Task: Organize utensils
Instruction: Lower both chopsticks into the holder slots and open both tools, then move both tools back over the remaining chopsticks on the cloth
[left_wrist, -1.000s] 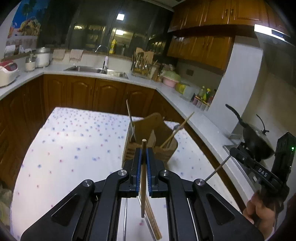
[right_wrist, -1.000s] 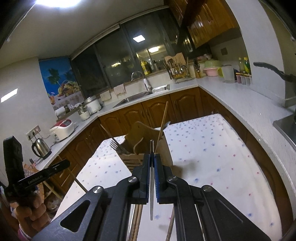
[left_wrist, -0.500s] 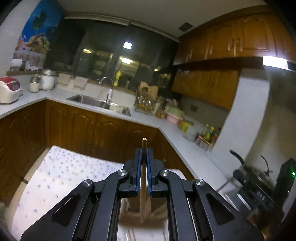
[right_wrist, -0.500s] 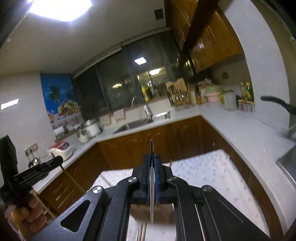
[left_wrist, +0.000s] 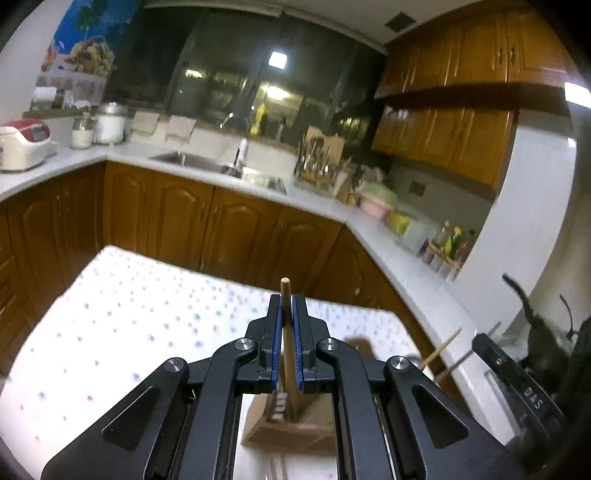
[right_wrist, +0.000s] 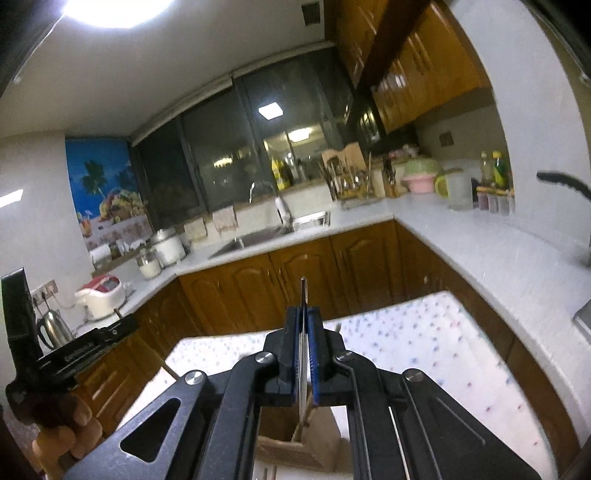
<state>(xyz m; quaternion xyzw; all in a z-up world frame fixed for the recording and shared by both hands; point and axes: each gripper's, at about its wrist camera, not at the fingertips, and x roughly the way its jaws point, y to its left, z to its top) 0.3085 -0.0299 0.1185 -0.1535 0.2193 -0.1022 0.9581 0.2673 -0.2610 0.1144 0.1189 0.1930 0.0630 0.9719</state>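
left gripper (left_wrist: 286, 325) jaws are clamped on a wooden chopstick (left_wrist: 285, 295); right gripper (right_wrist: 303, 332) jaws pinch a thin metal utensil handle (right_wrist: 303, 291). both hang above the wooden holder (right_wrist: 295, 446) on the dotted bench (left_wrist: 122, 325). best to centre each tip over a slot, then lower upright.

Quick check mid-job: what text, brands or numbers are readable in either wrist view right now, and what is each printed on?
"DAS" – white letters on the right gripper, seen at the edge of the left wrist view.
White lettering on the left gripper, seen in the right wrist view: too blurred to read.
Bottle labels on the counter: too small to read.
Rice cooker panel: nothing legible.
Poster: pictures only; no readable words.
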